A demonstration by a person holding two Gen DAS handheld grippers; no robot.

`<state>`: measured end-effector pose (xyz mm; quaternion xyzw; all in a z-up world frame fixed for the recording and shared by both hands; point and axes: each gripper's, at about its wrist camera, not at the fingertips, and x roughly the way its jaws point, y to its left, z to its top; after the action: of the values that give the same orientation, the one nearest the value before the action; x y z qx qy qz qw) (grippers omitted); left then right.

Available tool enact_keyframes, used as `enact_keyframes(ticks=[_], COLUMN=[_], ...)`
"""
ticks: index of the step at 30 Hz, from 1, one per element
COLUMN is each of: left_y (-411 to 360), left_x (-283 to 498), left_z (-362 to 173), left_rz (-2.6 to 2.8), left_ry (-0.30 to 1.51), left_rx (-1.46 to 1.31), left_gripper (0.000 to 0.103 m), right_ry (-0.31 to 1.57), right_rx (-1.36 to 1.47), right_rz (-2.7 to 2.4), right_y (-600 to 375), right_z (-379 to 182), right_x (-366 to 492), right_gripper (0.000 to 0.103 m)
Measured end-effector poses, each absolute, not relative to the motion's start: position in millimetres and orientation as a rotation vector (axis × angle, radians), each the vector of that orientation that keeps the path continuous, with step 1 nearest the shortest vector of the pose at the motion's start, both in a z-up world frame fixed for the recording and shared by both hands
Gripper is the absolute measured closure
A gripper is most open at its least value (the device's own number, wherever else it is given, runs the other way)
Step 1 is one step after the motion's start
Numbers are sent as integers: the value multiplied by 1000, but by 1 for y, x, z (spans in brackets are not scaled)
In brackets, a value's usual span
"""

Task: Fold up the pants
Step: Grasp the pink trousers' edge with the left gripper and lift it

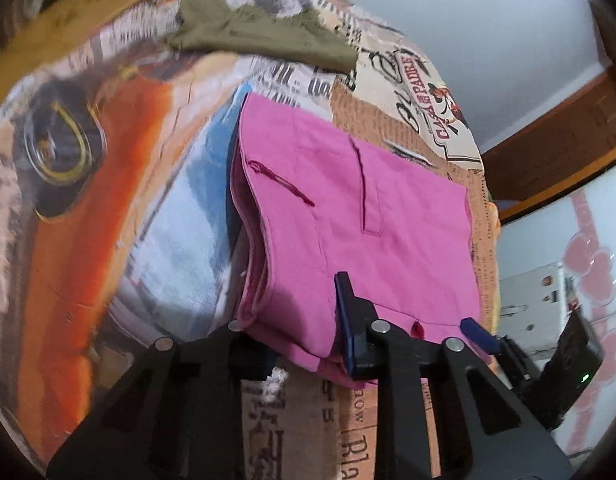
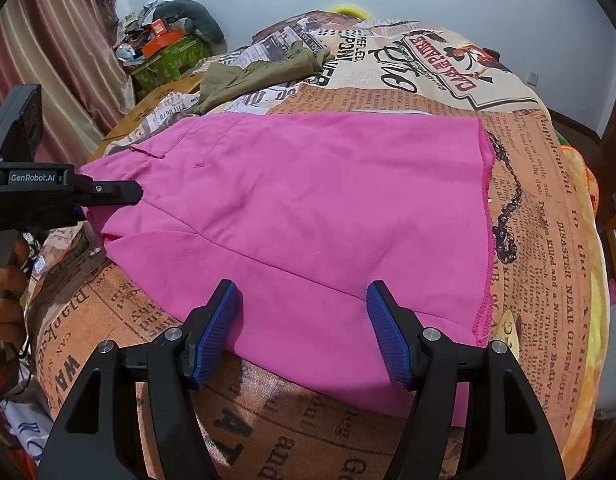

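Pink pants (image 2: 308,216) edge between spread right claw (image 2: 304,328) fingers

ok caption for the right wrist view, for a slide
Right tool open over the near edge of the pink pants on the newsprint bedspread; left tool at the waistband.

Right tongs (image 2: 304,320) spread wide and low, left tongs (image 1: 304,320) apart, reaching in from the left side

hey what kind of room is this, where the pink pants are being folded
Probably a bedroom: the pink pants lie on a bed under a newspaper-print blanket, with curtains at the side and a cluttered green box by the wall.
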<state>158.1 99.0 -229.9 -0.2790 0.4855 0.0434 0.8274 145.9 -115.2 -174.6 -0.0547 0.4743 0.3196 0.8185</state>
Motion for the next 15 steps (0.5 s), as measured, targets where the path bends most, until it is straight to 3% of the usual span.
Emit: enact_keyframes(ticks=[15], left_y=[136], left_x=[138], left_z=[-188], left_rz=[278], left_ry=[903], left_rx=[-344], left_gripper=[84], right_ry=[1028], right_rx=[-99], right_rz=[671], right_y=[-119], right_z=[-175], right_x=[147], right_gripper=[40])
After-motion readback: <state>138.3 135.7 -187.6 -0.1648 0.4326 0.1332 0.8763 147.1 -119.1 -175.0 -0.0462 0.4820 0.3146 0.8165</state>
